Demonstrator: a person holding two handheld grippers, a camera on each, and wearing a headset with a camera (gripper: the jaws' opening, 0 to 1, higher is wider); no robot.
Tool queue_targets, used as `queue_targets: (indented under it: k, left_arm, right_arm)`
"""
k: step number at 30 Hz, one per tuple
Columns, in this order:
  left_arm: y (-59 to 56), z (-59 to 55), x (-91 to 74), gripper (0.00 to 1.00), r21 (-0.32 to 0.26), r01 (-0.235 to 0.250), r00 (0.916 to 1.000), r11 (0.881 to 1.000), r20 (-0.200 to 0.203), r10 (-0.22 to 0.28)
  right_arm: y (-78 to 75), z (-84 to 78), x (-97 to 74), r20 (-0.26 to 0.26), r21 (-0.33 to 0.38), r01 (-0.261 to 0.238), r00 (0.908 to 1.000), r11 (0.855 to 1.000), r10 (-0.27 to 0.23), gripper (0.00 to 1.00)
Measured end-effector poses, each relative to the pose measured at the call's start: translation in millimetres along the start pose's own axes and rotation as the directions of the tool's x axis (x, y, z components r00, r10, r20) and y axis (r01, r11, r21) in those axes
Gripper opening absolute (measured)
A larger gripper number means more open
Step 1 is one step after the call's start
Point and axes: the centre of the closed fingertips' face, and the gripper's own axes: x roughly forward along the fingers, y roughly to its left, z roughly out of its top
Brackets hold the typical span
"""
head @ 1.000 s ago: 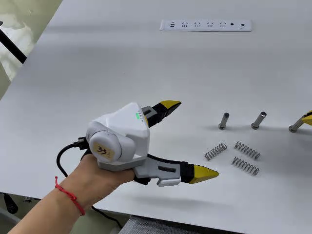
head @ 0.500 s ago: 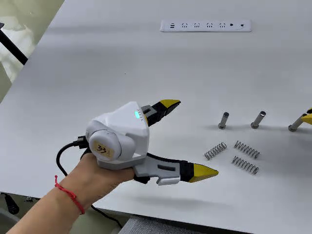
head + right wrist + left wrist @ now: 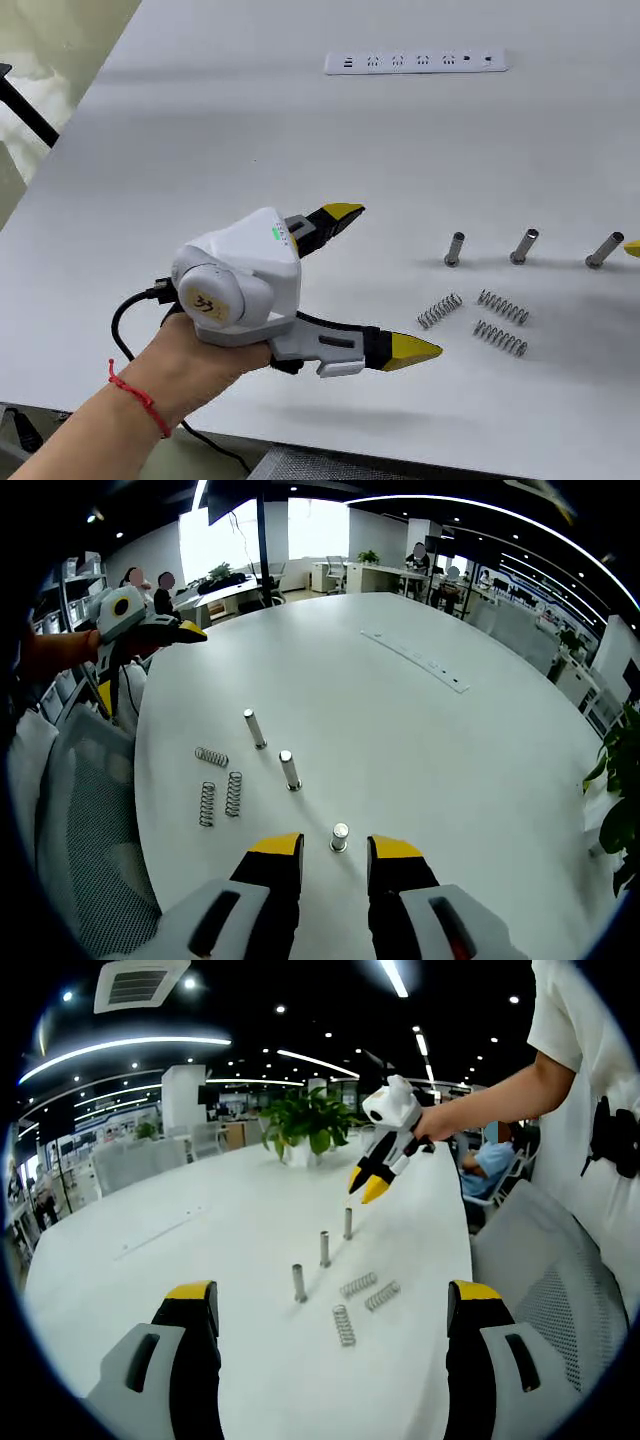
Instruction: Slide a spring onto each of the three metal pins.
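Step now: No spring is on a pin yet. I think the job now is to pick up one spring and hold one pin steady.
Left gripper: The left gripper [image 3: 385, 280] hovers over the table [image 3: 200, 130]. Its jaws are wide apart and hold nothing.
Right gripper: The right gripper [image 3: 335, 847] has its jaws a little apart. The end pin [image 3: 340, 835] stands just in front of the gap and does not look squeezed.
Pins: The end pin, the middle pin [image 3: 289, 769] and the far pin [image 3: 254, 728] stand up in a row, apart from each other.
Springs: The near spring [image 3: 441, 310], the back spring [image 3: 503, 307] and the front spring [image 3: 500, 339] lie flat just beside the pins. None touch.
Do it well: Pinch a spring softly by its side so it does not squash. Keep one end free. Hold the pin low down, line the spring up over the top, and push straight down.
Edges: The springs lie near the table's front edge, with a mesh chair [image 3: 80, 810] below. A bumped spring could roll off.
Open room: There is lots of bare table behind the pins, up to the power strip [image 3: 415, 62]. The way from the left gripper to the springs is free.
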Motion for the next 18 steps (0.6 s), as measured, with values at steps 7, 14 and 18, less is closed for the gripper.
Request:
queue_targets:
  k: [7, 14, 18]
  left_arm:
    - [-0.5, 3.4, -0.3, 0.94, 0.014, 0.004, 1.0000, 1.000, -0.004, -0.004]
    - [-0.6, 6.6, -0.2, 0.94, 0.032, 0.008, 0.9999, 0.999, -0.014, -0.008]
    - [-1.6, 7.5, -0.7, 0.94, 0.041, 0.012, 0.9997, 0.999, -0.023, -0.011]
  right_arm:
    - [10.1, -6.7, -14.7, 0.034, 0.020, -0.013, 0.9993, 1.000, 0.013, 0.33]
    - [19.0, -17.6, -27.8, 0.061, 0.034, -0.028, 0.9978, 0.999, 0.026, 0.42]
    - [23.5, -22.5, -34.8, 0.079, 0.037, -0.036, 0.9964, 0.999, 0.033, 0.49]
